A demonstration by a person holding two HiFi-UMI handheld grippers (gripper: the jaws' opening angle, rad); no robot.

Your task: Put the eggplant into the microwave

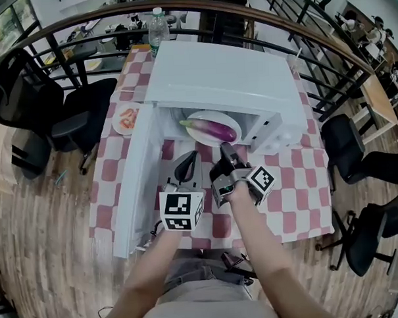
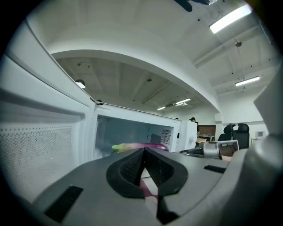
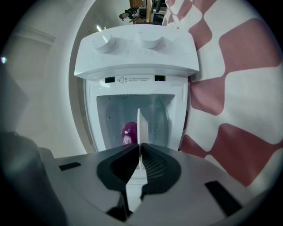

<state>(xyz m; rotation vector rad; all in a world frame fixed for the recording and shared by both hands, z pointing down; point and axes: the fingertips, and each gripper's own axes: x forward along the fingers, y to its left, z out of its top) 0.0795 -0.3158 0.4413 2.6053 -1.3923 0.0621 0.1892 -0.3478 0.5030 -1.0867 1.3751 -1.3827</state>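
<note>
Purple eggplant (image 1: 214, 129) partly hidden in microwave (image 1: 228, 81), right gripper (image 1: 225, 148) pinching plate (image 1: 217, 117) rim, left gripper (image 1: 190, 161) jaws together

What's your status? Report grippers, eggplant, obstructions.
Right gripper shut on plate rim. Left gripper shut, empty. Eggplant on plate at microwave mouth. Door open, nothing blocking.

Ceiling strip lights (image 2: 230, 18) lit the room brightly and evenly; shadows were soft. The white microwave (image 1: 222, 81) glared slightly. Both gripper views warped at dark round edges (fisheye lenses).
</note>
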